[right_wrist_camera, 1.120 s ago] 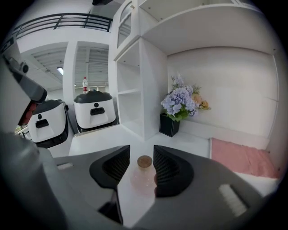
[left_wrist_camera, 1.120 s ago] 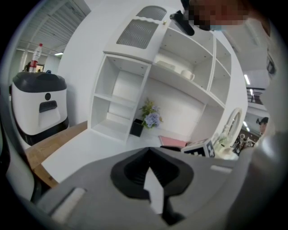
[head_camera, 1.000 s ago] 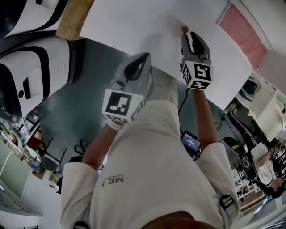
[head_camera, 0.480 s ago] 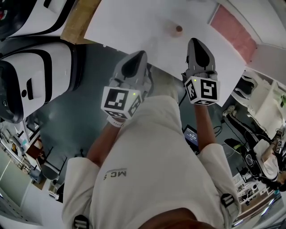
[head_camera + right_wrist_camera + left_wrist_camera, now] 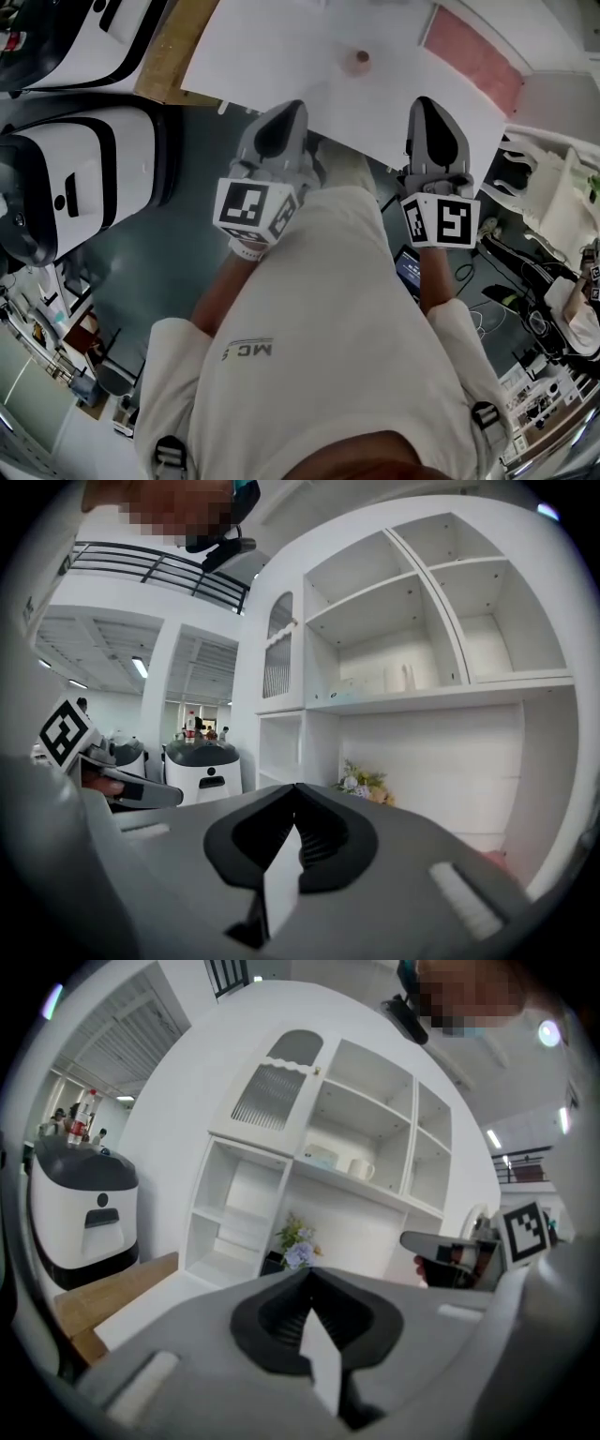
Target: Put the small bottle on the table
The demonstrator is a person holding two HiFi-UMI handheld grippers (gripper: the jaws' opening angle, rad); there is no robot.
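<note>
The small bottle (image 5: 357,62), seen from above as a brownish round cap, stands alone on the white table (image 5: 272,47). My right gripper (image 5: 425,106) is shut and empty, held off the table's near edge, well short of the bottle and to its right. My left gripper (image 5: 287,112) is also shut and empty, at the table's near edge to the bottle's lower left. In the left gripper view the left gripper (image 5: 309,1275) has its jaws together, and the right gripper (image 5: 295,791) looks the same in its own view. Neither gripper view shows the bottle.
A pink mat (image 5: 473,54) lies on the table's far right. A wooden strip (image 5: 173,47) borders the table's left side, with white robot units (image 5: 66,178) beyond it. A white shelf cabinet (image 5: 356,1157) with a flower pot (image 5: 296,1243) stands behind the table.
My right gripper was at the bottle with its jaws apart; it has since shut and drawn back toward the person. The bottle stays standing on the table. The left gripper barely moved.
</note>
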